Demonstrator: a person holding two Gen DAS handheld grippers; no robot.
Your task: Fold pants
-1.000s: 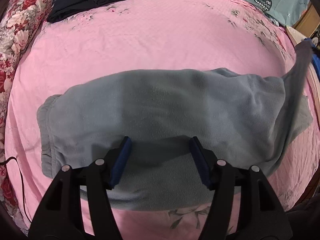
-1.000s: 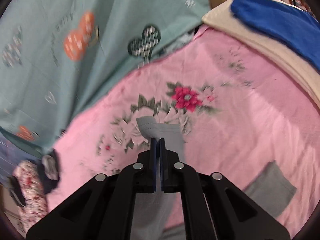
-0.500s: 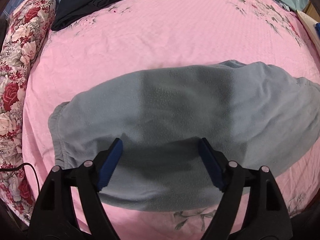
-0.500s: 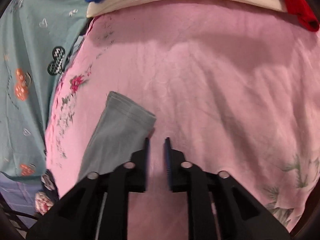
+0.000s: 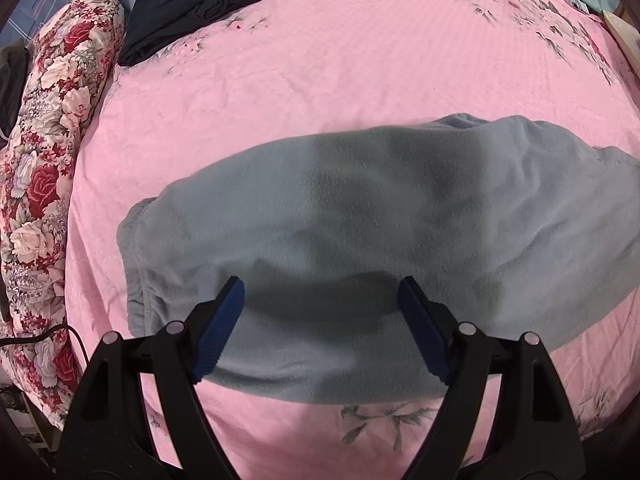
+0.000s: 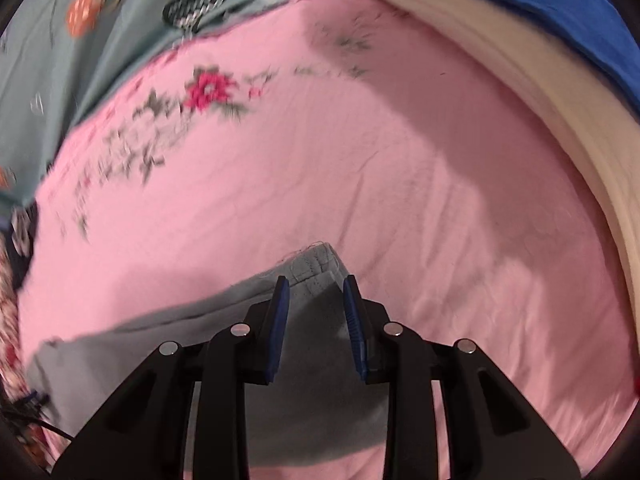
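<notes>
Grey fleece pants (image 5: 360, 220) lie across the pink bed sheet (image 5: 360, 60), waistband (image 5: 130, 248) to the left. The legs run off to the right. My left gripper (image 5: 320, 286) hovers open over the near edge of the pants, nothing between its blue pads. In the right wrist view a leg hem (image 6: 316, 258) lies flat on the sheet. My right gripper (image 6: 315, 282) points down just over that hem. Its jaws stand a narrow gap apart and are closing. The hem lies under the gap, and the pads do not press it.
A floral bolster (image 5: 44, 184) runs along the left bed edge, a black cable (image 5: 60, 330) beside it. Dark clothes (image 5: 192, 4) lie at the far left corner. A teal patterned blanket (image 6: 60, 60) and a cream and blue folded stack (image 6: 520, 60) border the far side.
The right gripper let go of the lifted leg hem, which dropped onto the sheet. It then came down over the hem with jaws slightly apart. The left gripper opened wider and tilted down.
</notes>
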